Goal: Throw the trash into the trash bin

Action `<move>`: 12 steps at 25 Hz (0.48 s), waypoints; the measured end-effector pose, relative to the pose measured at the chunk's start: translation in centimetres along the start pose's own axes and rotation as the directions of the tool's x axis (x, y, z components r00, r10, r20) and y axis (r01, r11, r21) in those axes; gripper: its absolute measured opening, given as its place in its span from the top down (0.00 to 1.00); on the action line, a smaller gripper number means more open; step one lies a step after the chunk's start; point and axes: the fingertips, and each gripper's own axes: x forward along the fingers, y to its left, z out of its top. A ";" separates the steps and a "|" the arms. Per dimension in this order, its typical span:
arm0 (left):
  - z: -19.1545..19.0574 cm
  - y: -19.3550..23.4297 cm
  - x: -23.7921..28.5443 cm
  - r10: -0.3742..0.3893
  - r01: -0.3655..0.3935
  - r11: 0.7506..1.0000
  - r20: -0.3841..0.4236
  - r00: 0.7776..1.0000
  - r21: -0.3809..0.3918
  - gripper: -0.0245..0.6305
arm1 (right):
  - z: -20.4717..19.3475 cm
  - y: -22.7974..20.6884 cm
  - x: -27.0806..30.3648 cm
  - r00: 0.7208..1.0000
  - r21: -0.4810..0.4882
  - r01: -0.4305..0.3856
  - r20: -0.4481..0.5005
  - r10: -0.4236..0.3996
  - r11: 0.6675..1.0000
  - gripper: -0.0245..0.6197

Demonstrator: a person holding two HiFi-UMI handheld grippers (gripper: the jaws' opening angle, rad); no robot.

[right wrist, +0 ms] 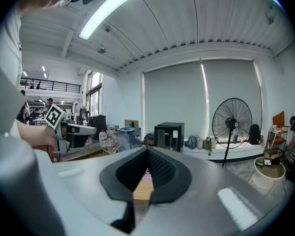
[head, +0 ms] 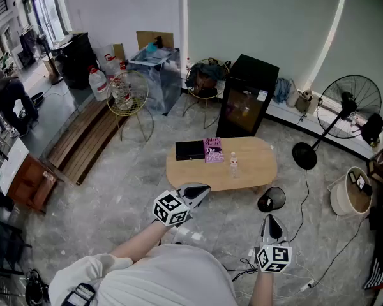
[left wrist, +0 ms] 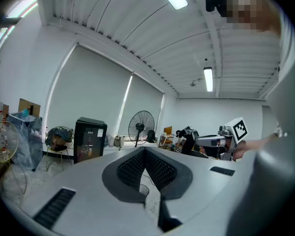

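Head view: left gripper (head: 203, 188), right gripper (head: 271, 220) both closed, empty, held forward, near level.

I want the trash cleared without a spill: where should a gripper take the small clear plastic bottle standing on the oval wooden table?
Probably its mid-body, jaws level, from the person's side. The small clear plastic bottle stands upright and narrow on the oval wooden table, with bare tabletop in front and the pink book behind-left.
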 end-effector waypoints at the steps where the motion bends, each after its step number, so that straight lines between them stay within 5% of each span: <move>1: 0.0 0.0 0.1 0.000 0.000 1.000 0.000 1.000 -0.001 0.95 | 0.0 0.0 0.1 1.000 0.000 0.000 0.000 0.000 1.000 0.95; 12: -0.2 -0.3 0.5 -0.005 0.005 1.000 -0.008 1.000 0.000 0.95 | 0.0 -0.4 0.1 1.000 0.014 0.004 0.009 -0.005 1.000 0.95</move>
